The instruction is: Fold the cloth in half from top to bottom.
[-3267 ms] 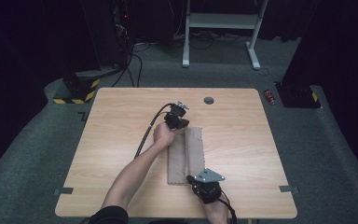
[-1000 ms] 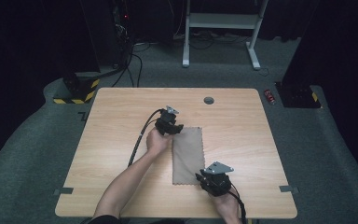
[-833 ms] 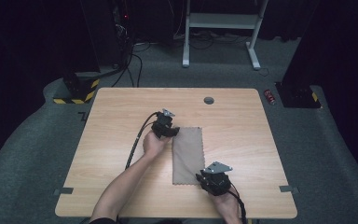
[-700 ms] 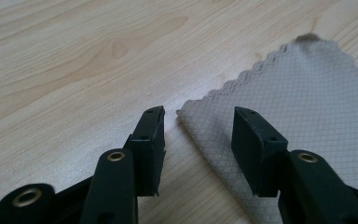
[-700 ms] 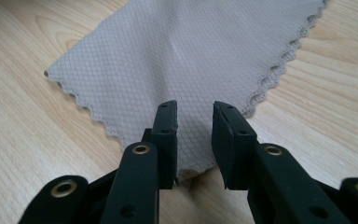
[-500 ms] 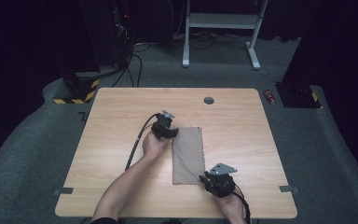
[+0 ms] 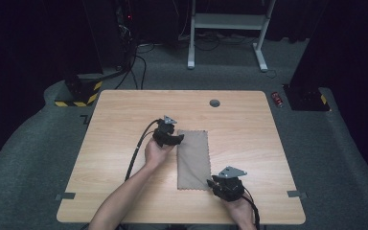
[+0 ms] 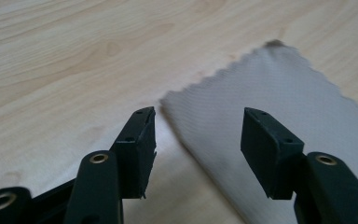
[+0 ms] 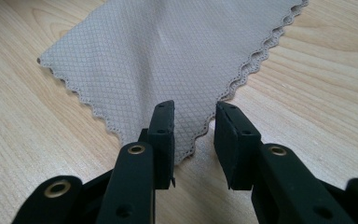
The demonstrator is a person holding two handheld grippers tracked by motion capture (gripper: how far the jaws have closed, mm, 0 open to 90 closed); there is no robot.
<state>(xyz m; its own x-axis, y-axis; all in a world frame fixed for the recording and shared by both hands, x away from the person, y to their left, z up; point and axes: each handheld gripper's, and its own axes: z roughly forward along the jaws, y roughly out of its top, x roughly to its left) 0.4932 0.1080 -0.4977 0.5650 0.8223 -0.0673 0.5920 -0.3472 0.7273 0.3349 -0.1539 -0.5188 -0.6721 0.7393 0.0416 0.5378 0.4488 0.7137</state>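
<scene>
The left gripper (image 8: 196, 140) has its jaws wide apart, low over a far corner of the cloth (image 8: 279, 116). The right gripper (image 9: 193, 135) has its jaws a little apart, with the near corner of the cloth (image 9: 168, 60) between them. The cloth is grey, folded, with a fine diamond weave and wavy edges. It lies flat on the wood table (image 7: 249, 120). The left forearm (image 7: 124, 196) reaches forward diagonally.

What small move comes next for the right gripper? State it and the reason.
Probably close the right gripper on the cloth: its fingers are parted around the near corner, not yet pinching it. The left gripper is also open at the far corner.
</scene>
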